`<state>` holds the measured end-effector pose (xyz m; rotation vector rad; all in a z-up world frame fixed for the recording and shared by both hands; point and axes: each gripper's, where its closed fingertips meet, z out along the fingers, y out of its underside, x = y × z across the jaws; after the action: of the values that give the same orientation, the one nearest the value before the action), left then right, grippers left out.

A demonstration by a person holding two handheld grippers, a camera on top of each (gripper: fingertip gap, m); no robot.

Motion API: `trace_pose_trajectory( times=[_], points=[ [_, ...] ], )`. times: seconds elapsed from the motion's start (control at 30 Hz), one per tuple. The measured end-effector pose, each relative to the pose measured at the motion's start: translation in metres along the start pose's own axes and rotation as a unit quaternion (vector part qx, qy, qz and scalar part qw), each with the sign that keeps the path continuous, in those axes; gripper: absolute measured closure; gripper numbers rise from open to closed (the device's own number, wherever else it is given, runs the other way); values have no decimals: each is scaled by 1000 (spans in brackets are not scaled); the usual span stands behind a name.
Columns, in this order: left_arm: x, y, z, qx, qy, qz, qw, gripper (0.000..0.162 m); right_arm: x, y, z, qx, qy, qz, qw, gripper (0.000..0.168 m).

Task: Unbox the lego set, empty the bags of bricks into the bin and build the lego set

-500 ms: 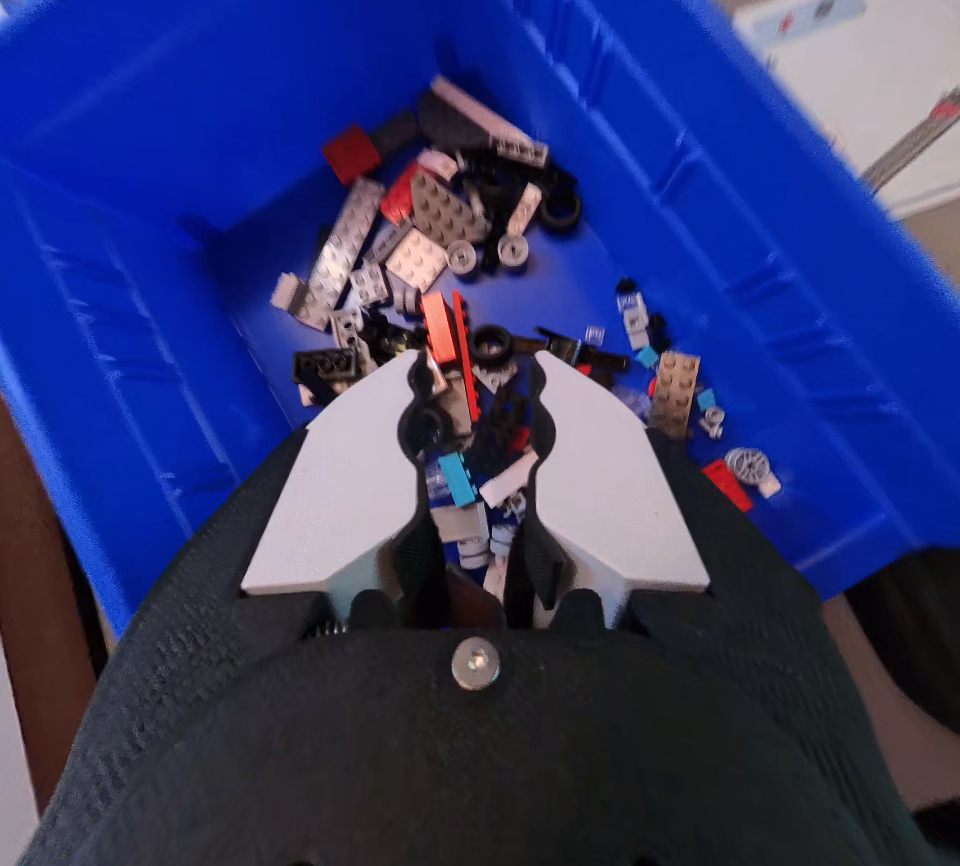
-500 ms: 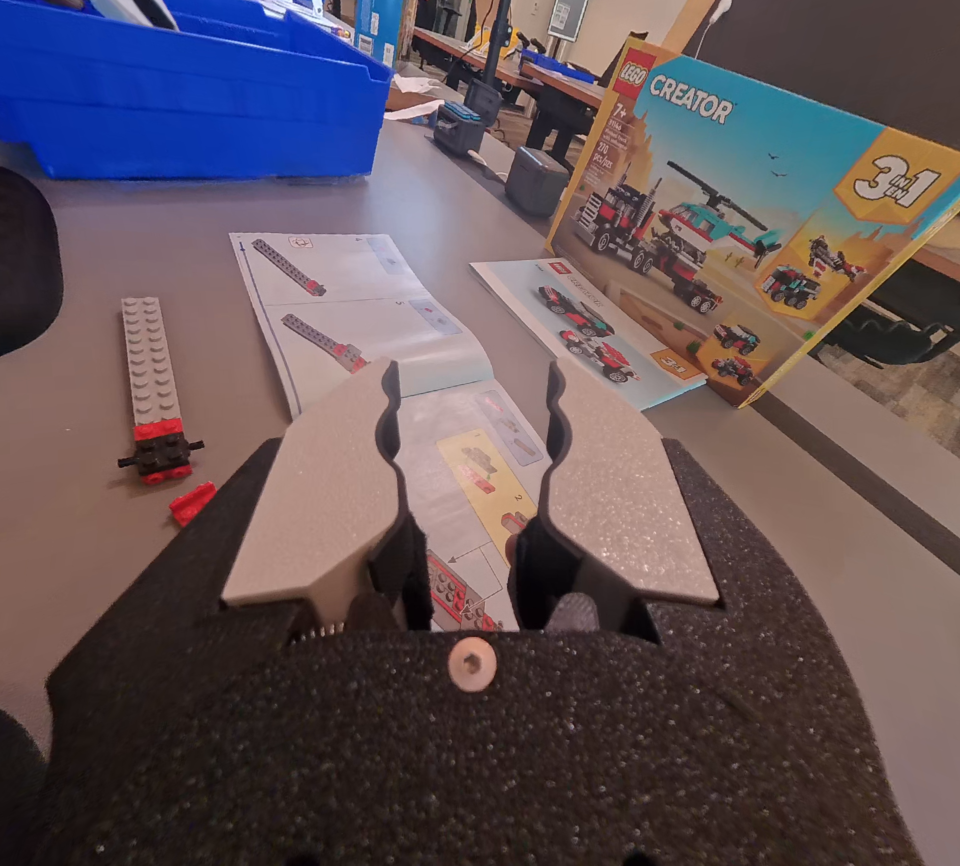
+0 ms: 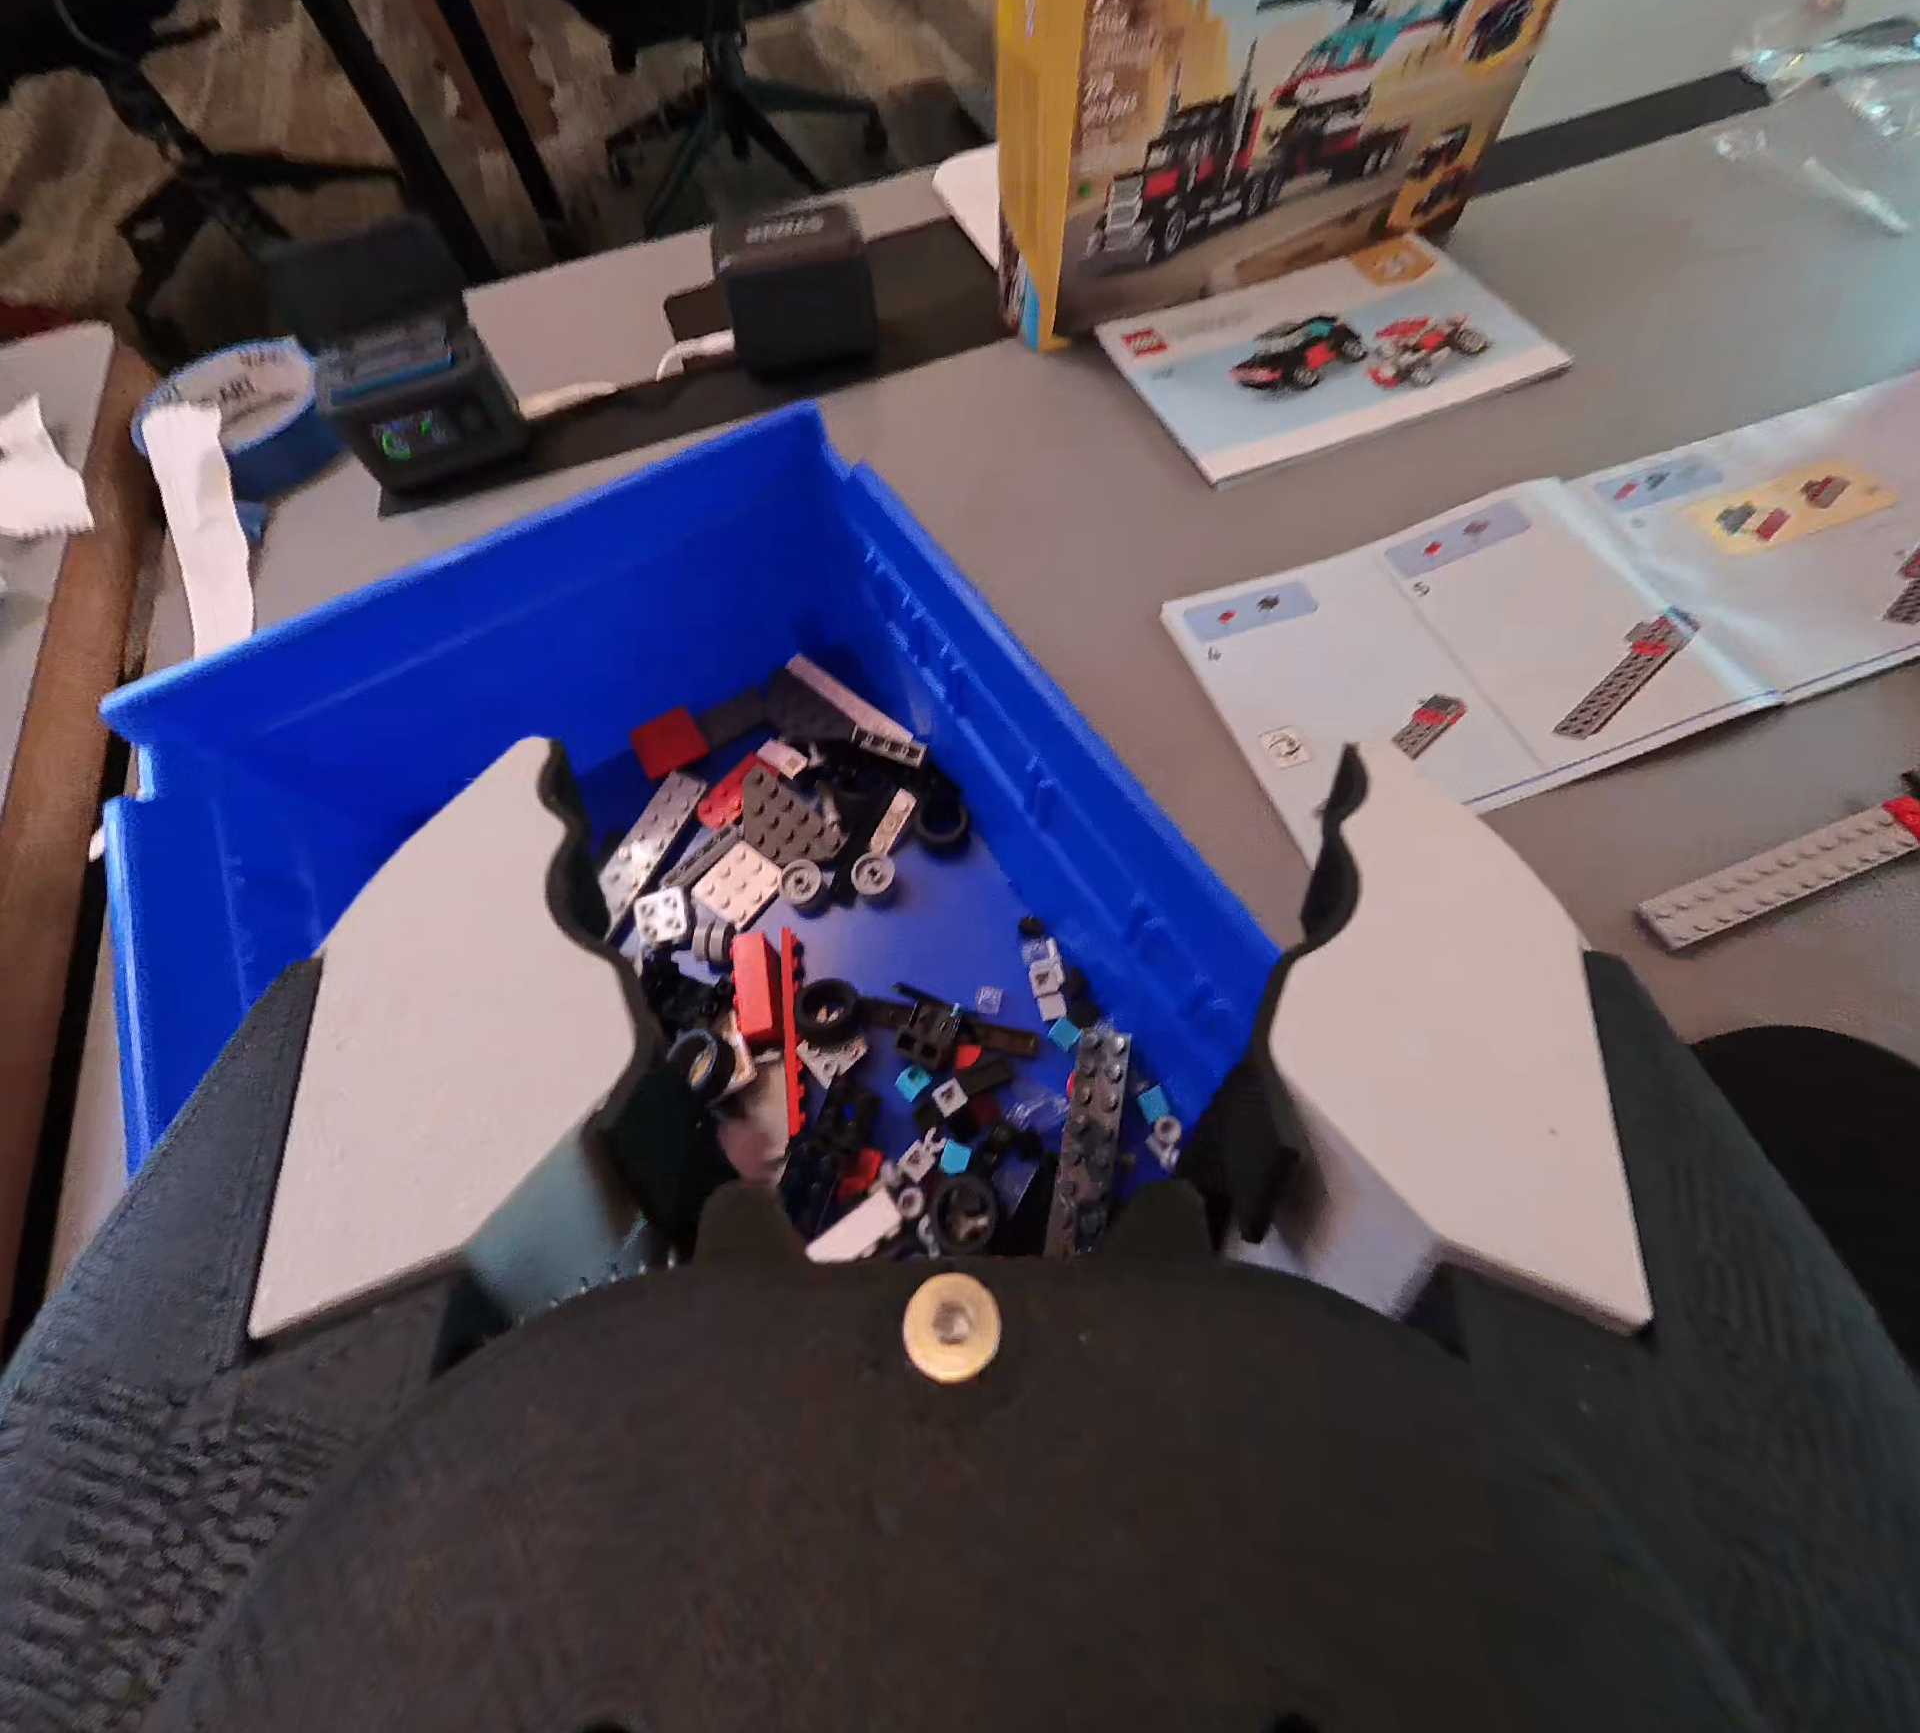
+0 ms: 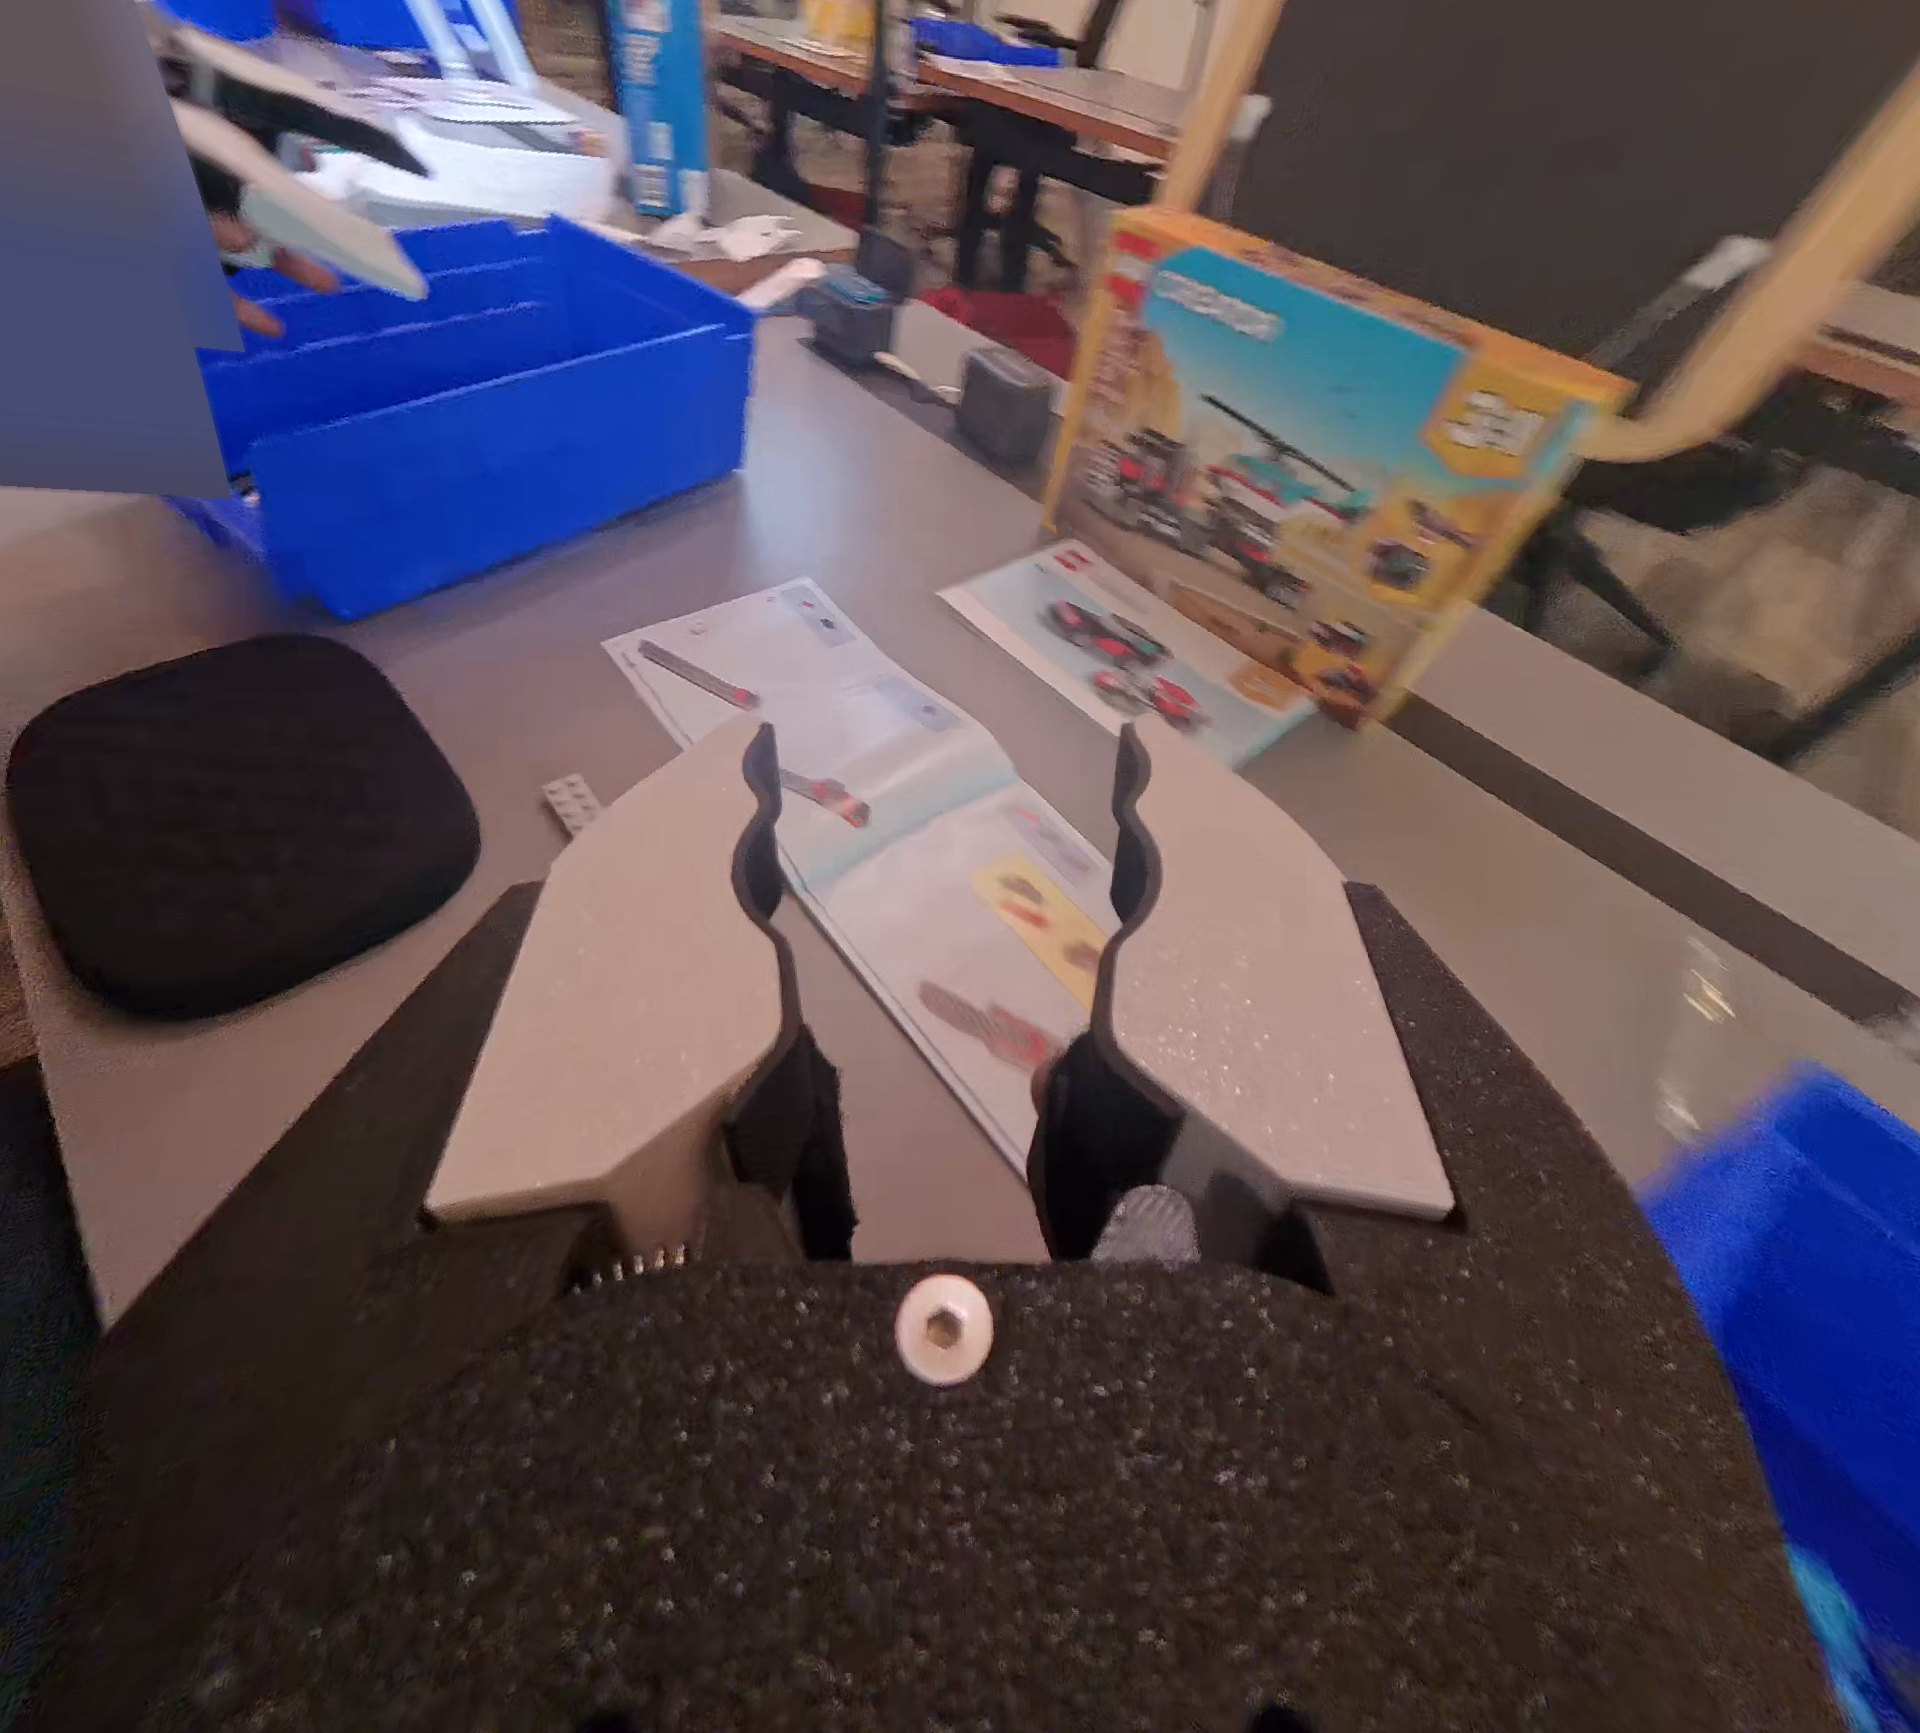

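Both grippers gape empty: the left gripper (image 3: 945, 862) hovers directly above loose mixed plastic bricks (image 3: 831, 956) inside the blue plastic bin (image 3: 499, 644), nearer than the right gripper (image 4: 940, 836).

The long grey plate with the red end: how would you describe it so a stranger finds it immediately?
Start at the blue bin, then look right, below the open instruction booklet. The long grey plate lies alone on the table, the only built piece outside.

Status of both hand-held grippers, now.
Left hand-held gripper: open wide, empty, above the blue bin.
Right hand-held gripper: open, empty, over the open instruction booklet.
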<state>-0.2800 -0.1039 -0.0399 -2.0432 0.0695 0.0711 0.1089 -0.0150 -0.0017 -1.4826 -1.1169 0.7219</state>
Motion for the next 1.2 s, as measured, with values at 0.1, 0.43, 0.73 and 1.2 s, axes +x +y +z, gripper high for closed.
trace_pose_trajectory(
  times=[0.1,0.43,0.73,1.2],
  points=[
    [15,-9,-2,5,0,35,999,27,51,10,-74,-45,113,31,992,99],
    [68,-46,-26,92,-16,48,995,27,159,188,-277,-143,398,256,869,91],
    [108,-36,-18,37,-30,67,997,31,166,234,-265,-205,358,224,883,160],
    [157,-54,28,-14,1,124,992,31,155,227,-278,-256,354,50,898,158]
  ],
)
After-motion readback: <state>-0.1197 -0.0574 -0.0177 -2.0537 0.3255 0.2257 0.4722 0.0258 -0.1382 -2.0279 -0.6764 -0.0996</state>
